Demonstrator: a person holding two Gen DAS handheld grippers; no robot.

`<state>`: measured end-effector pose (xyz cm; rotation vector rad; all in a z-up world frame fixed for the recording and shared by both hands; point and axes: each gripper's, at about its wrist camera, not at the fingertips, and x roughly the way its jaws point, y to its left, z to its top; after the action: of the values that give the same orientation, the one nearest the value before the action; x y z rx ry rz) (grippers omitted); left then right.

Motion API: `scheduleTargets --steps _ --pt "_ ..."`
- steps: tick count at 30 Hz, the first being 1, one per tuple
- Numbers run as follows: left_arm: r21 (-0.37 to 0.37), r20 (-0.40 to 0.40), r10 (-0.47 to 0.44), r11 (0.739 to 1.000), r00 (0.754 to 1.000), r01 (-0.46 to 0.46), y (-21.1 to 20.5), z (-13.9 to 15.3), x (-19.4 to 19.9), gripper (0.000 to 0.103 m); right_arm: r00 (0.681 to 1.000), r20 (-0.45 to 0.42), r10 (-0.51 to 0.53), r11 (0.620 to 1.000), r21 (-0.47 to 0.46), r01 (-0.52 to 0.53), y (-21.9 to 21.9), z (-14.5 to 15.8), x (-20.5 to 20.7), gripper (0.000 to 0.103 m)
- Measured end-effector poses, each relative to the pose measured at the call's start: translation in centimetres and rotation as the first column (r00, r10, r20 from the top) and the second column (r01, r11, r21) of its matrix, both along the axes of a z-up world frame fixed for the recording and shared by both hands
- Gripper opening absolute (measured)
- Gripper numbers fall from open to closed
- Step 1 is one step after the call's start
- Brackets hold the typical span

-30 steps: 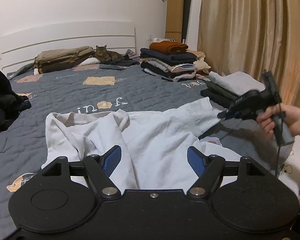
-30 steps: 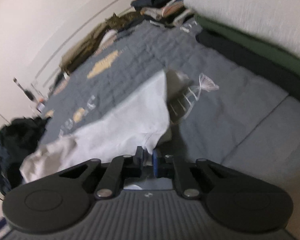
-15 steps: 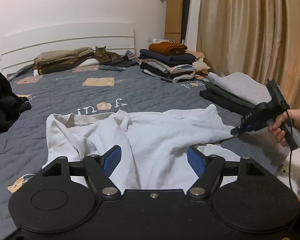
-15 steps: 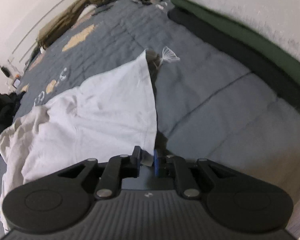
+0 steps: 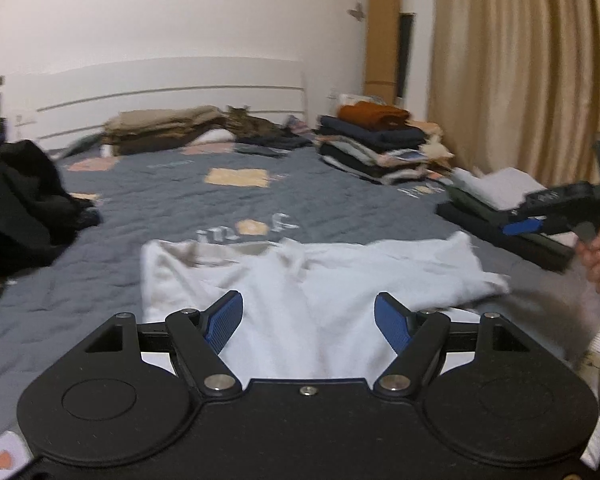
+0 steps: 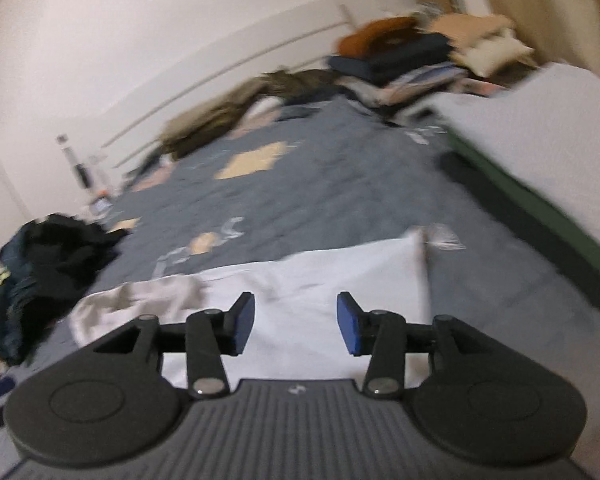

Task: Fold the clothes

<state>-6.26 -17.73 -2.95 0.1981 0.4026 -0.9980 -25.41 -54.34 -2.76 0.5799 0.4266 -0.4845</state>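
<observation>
Bedroom, white wall and headboard (image 5: 168,92); grey quilt (image 5: 300,188) covers the bed. Left edge: dark clothes heap (image 5: 24,196), loose. By the headboard: tan folded pile (image 5: 164,128) with a cat (image 5: 252,124) lying just beside it. Centre foreground: white shirt (image 5: 308,280) spread flat on the quilt, collar to the left, one corner reaching right. Left gripper (image 5: 309,320) above the shirt's near edge, jaws wide apart, holding nothing. Right of centre: folded stack (image 5: 380,144), orange piece on top. Far right: grey, green and black folded pile (image 5: 496,196) before tan curtains (image 5: 520,60). Right gripper (image 6: 296,320) held in a hand (image 5: 598,252) above the shirt's right end, jaws parted, empty, clear of the cloth
</observation>
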Motion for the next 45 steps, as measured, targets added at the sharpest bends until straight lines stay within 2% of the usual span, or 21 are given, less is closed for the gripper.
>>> scheduleTargets --steps 5,9,12,15,18,23,25,32,33,34,35,37,40,45 --pt "0.044 0.051 0.126 0.991 0.991 -0.128 2.1 0.5 2.5 0.072 0.989 0.027 0.146 0.989 -0.015 -0.145 3.4 0.1 3.0 0.048" --pt "0.118 0.107 0.142 0.981 0.984 -0.155 3.3 0.2 3.3 0.071 0.97 0.024 0.242 0.97 -0.015 -0.242 5.9 -0.1 4.8 0.048" --pt "0.184 0.149 0.079 0.977 0.986 -0.106 3.8 -0.6 2.7 0.071 0.954 0.012 0.298 0.954 -0.016 -0.298 7.5 -0.3 5.6 0.048" --pt "0.282 0.195 -0.041 0.959 0.98 -0.016 3.9 -2.0 1.3 0.067 0.946 0.007 0.325 0.946 -0.027 -0.324 8.4 -0.4 6.1 0.048" --pt "0.37 0.224 -0.152 0.927 0.963 0.06 3.8 -3.3 -0.1 0.063 0.942 0.0 0.335 0.942 -0.001 -0.335 8.7 -0.6 6.7 0.049" --pt "0.458 0.235 -0.245 0.881 0.941 0.115 3.5 -5.1 -1.3 0.061 0.936 0.006 0.353 0.935 0.01 -0.353 9.3 -0.8 7.4 0.049" --pt "0.493 0.237 -0.282 0.86 0.93 0.135 3.4 -5.7 -1.8 0.053 0.931 0.008 0.366 0.93 0.013 -0.366 9.7 -0.9 7.7 0.049" --pt "0.601 0.238 -0.39 0.779 0.89 0.18 2.9 -8.0 -3.2 0.052 0.917 -0.012 0.399 0.917 0.015 -0.399 10.8 -1.4 8.5 0.049" --pt "0.605 0.235 -0.391 0.775 0.89 0.18 2.8 -8.2 -3.2 0.048 0.916 -0.014 0.401 0.916 0.015 -0.401 10.9 -1.5 8.6 0.049" --pt "0.607 0.222 -0.388 0.773 0.895 0.185 2.7 -8.3 -3.0 0.029 0.915 -0.013 0.403 0.915 0.015 -0.403 10.9 -1.5 8.6 0.049" --pt "0.6 0.206 -0.379 0.777 0.902 0.189 2.6 -8.3 -2.8 0.017 0.914 -0.013 0.405 0.914 0.015 -0.405 11.0 -1.5 8.6 0.049" --pt "0.571 0.191 -0.352 0.799 0.916 0.189 2.6 -7.8 -2.3 0.015 0.912 -0.012 0.409 0.912 0.015 -0.409 11.1 -1.5 8.7 0.049" --pt "0.499 0.183 -0.287 0.851 0.94 0.163 2.7 -6.5 -1.1 0.011 0.911 -0.012 0.412 0.911 0.016 -0.412 11.3 -1.5 8.7 0.049" --pt "0.31 0.146 -0.127 0.948 0.981 0.076 4.1 -3.3 1.7 0.01 0.909 -0.012 0.416 0.909 0.021 -0.416 11.5 -1.5 8.8 0.049"
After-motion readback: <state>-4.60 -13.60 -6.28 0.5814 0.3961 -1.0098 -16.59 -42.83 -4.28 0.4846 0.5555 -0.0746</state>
